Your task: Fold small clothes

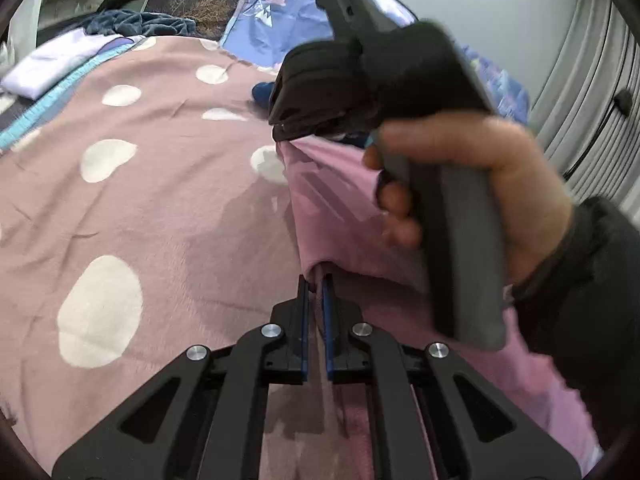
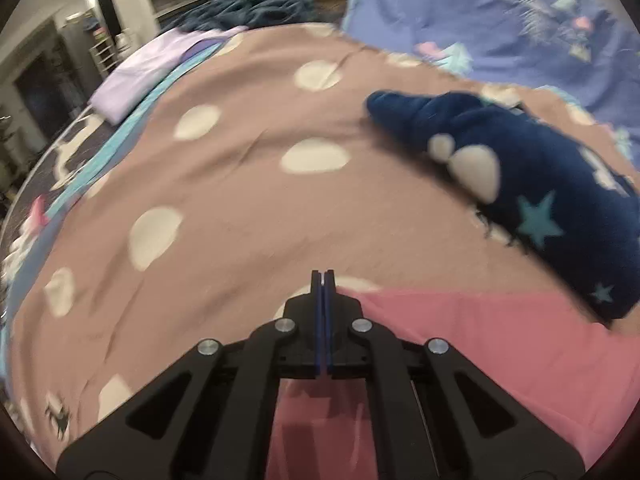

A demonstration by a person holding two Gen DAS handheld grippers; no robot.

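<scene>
A small pink garment (image 1: pixel 340 208) hangs stretched above a dusty-pink blanket with white spots (image 1: pixel 160 184). My left gripper (image 1: pixel 316 280) is shut on a fold of its lower edge. In the left wrist view the right gripper's black body (image 1: pixel 360 76), held by a hand (image 1: pixel 480 184), pinches the garment's upper corner. In the right wrist view my right gripper (image 2: pixel 323 276) has its jaws closed, and the pink garment (image 2: pixel 500 340) spreads to the right and below it over the spotted blanket (image 2: pixel 240 200).
A dark blue starred garment (image 2: pixel 540 184) lies on the blanket to the right. A folded lilac cloth (image 2: pixel 140 76) sits at the far left edge. A blue patterned sheet (image 2: pixel 500 20) covers the back. White wardrobe doors (image 1: pixel 588 92) stand at right.
</scene>
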